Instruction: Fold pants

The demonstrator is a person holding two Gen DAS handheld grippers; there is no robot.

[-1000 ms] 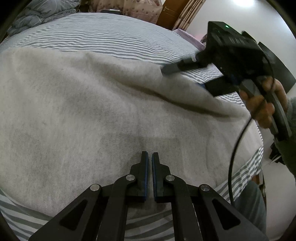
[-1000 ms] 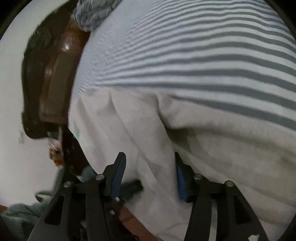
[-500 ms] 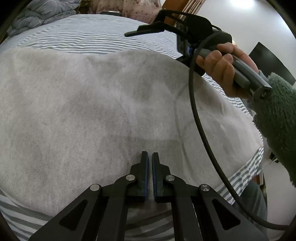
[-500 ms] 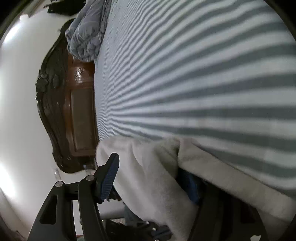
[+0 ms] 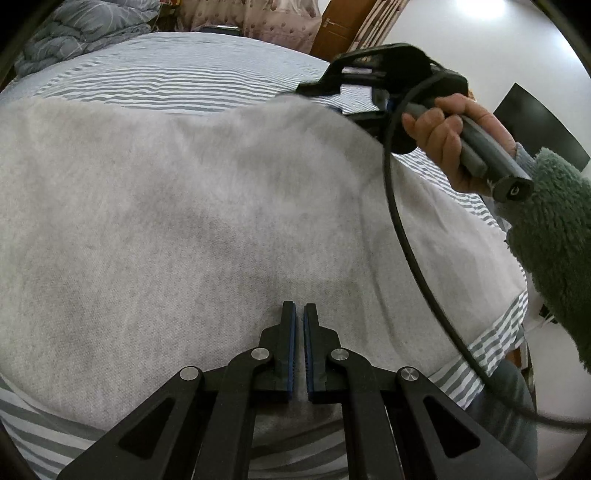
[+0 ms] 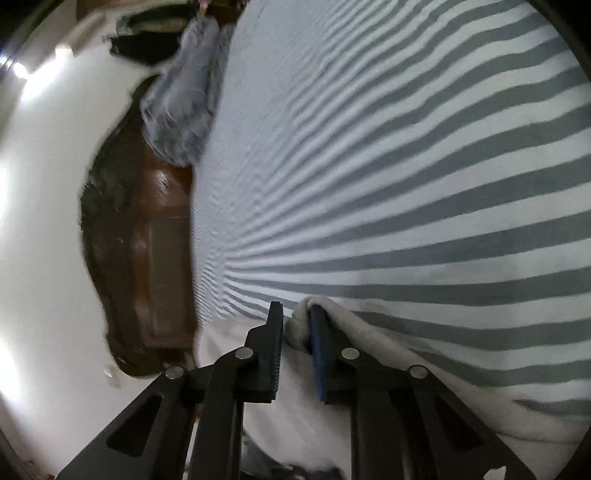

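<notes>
Light grey pants lie spread wide across a striped bed sheet. My left gripper is shut low over the near part of the pants, with no cloth showing between its pads. At the pants' far right edge a hand holds my right gripper. In the right wrist view the right gripper has its jaws closing on a bunched fold of the pants. The cloth fills the narrow gap and wraps over one finger.
A crumpled blue-grey duvet lies at the head of the bed beside a dark wooden headboard. A black cable hangs from the right gripper across the pants. A green fleece sleeve fills the right side.
The right gripper rolled and moved along the pants' far edge, and its wide jaws narrowed onto a fold of cloth. The left gripper stayed still and shut.
</notes>
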